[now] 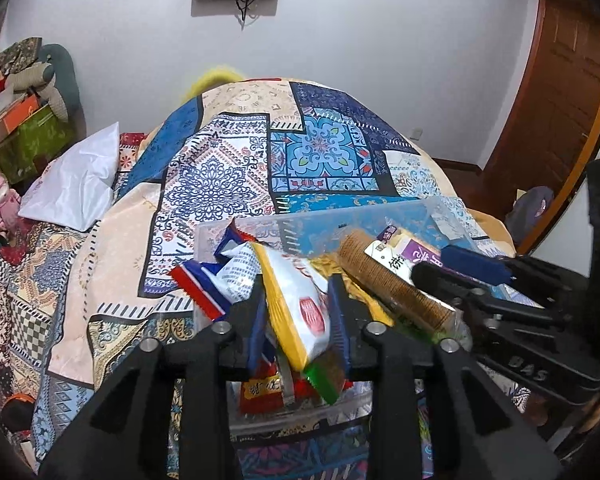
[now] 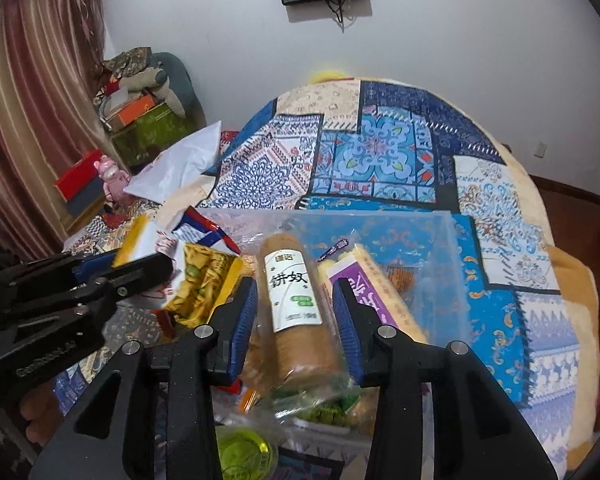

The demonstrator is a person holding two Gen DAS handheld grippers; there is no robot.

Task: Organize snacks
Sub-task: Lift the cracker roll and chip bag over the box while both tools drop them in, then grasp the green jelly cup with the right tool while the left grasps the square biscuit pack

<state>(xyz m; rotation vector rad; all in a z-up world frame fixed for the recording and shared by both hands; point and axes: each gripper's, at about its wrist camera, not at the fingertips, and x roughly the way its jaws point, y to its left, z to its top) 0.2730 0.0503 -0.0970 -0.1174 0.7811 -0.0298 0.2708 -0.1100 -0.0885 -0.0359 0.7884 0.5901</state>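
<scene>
Black linkage arms fill the bottom of both views, ending in ribbed blue pads. At lower centre of the left wrist view, the left gripper (image 1: 298,316) is closed narrow on a yellow-and-white packet (image 1: 296,312), a flat glossy pouch with a red seal; its pads press both faces and the packet tilts up and away toward the upper left. Just left of it lies a crinkled white wrapper (image 1: 224,276) with red and blue serrated ends, sticking out over the left wall of the bin (image 1: 260,226). The bin is clear, thin-walled plastic, rectangular, and sits on the quilt (image 1: 228,176), a patchwork of blue, white and beige prints that covers the bed and bulges toward the upper centre of the frame.

In the right wrist view, the right gripper (image 2: 296,320) stands wide, its pads (image 2: 246,320) on either side of the biscuit roll (image 2: 290,300) with a gap showing on each side. The roll is a long brown cylinder of stacked biscuits in clear film with a white label, lying lengthwise in the bin. Right of it, touching, lies a purple-and-yellow pack (image 2: 374,296); left of it lies a wrinkled yellow bag (image 2: 202,280) printed with green. The left gripper shows at left centre of this view, close beside that bag.

Beyond the bin's far rim (image 2: 372,214) the quilt lies open across the upper half of the frame. A white pillow (image 2: 180,168) lies at the quilt's left edge, well apart from the bin.
</scene>
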